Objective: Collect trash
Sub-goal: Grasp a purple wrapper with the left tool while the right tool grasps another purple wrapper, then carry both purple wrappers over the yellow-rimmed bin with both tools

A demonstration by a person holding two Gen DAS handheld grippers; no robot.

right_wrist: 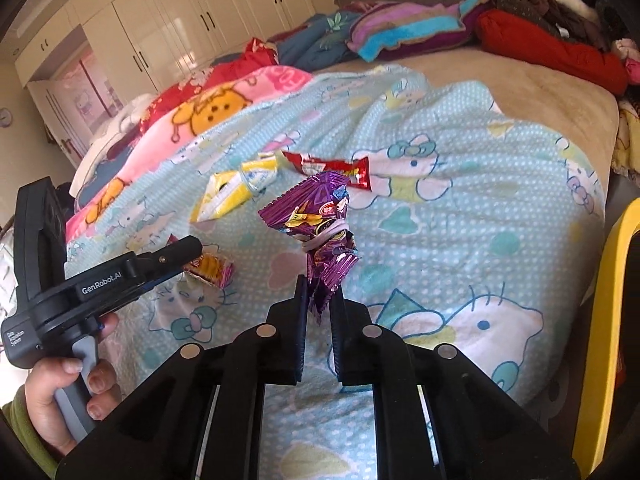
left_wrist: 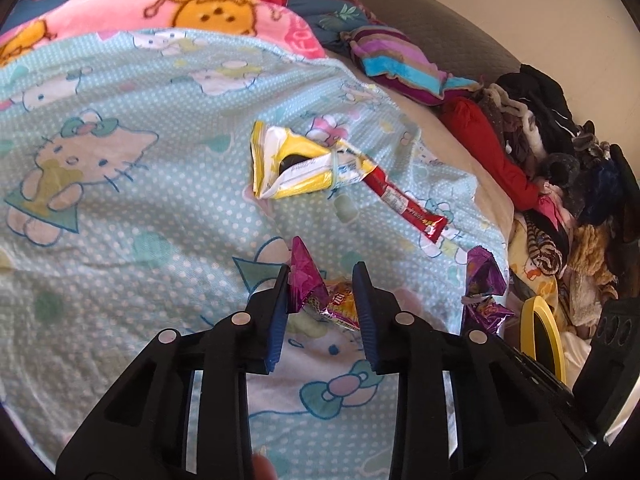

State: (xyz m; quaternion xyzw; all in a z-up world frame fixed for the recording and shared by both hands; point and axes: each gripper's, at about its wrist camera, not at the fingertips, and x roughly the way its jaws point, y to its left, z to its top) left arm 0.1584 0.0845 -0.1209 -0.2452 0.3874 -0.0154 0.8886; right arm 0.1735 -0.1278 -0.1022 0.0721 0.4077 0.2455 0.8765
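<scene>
My right gripper (right_wrist: 320,292) is shut on a purple snack wrapper (right_wrist: 316,220) tied with a white band, held above the bed; it also shows in the left wrist view (left_wrist: 482,280). My left gripper (left_wrist: 322,276) is open around a magenta and orange snack wrapper (left_wrist: 320,296) lying on the blue Hello Kitty sheet (left_wrist: 120,200); its left finger touches the wrapper. The same wrapper (right_wrist: 210,268) sits at the left gripper's tip (right_wrist: 188,246) in the right wrist view. A yellow and white wrapper (left_wrist: 292,164) and a red wrapper (left_wrist: 404,204) lie farther up the bed.
A yellow-rimmed bin (right_wrist: 612,320) stands at the bed's right side, also seen in the left wrist view (left_wrist: 544,336). Piled clothes (left_wrist: 560,184) and folded blankets (left_wrist: 400,64) line the far and right edges. White wardrobes (right_wrist: 180,12) stand behind.
</scene>
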